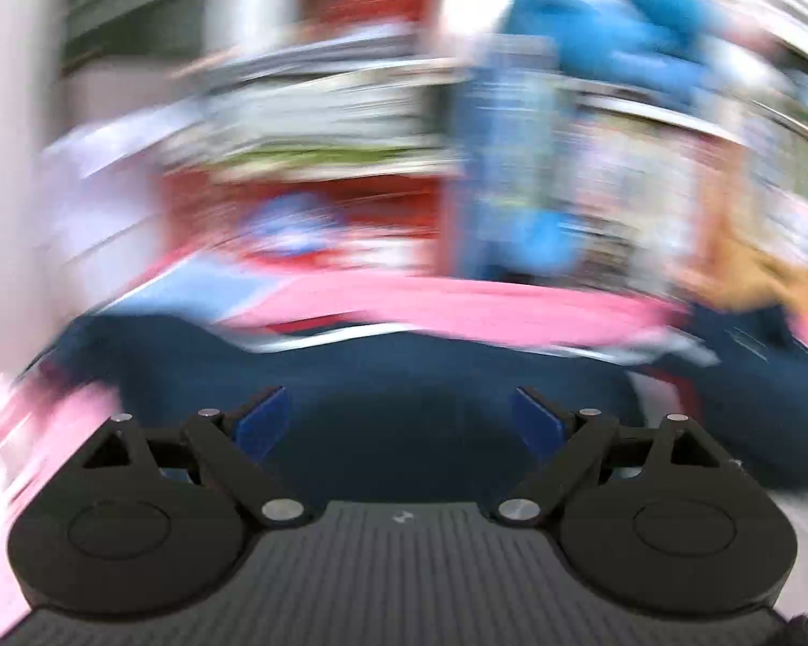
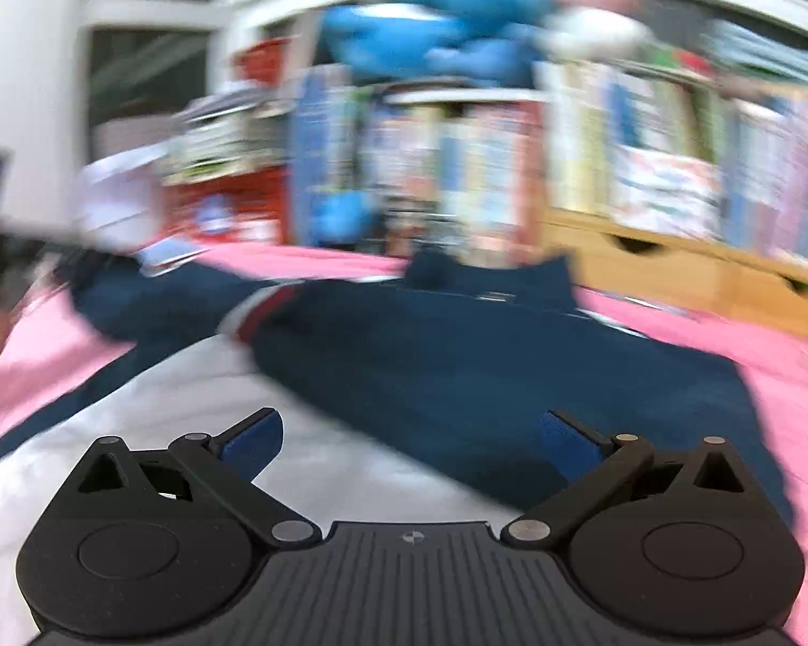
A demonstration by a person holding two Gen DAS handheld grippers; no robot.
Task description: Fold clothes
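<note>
Garment position: the navy-and-white jacket (image 2: 458,355) lies spread on the pink bed cover (image 2: 781,387), one sleeve thrown across the body. Left gripper (image 1: 404,420) and right gripper (image 2: 409,441) both hover above it, jaws wide, nothing between them. Both views are blurred. Risk: a hasty grasp may catch one fabric layer only, dragging the fold askew toward the bookshelf (image 2: 646,172).

Both wrist views look forward, tilted down, close over the navy garment (image 1: 404,377) toward shared bookshelves (image 2: 646,161).
</note>
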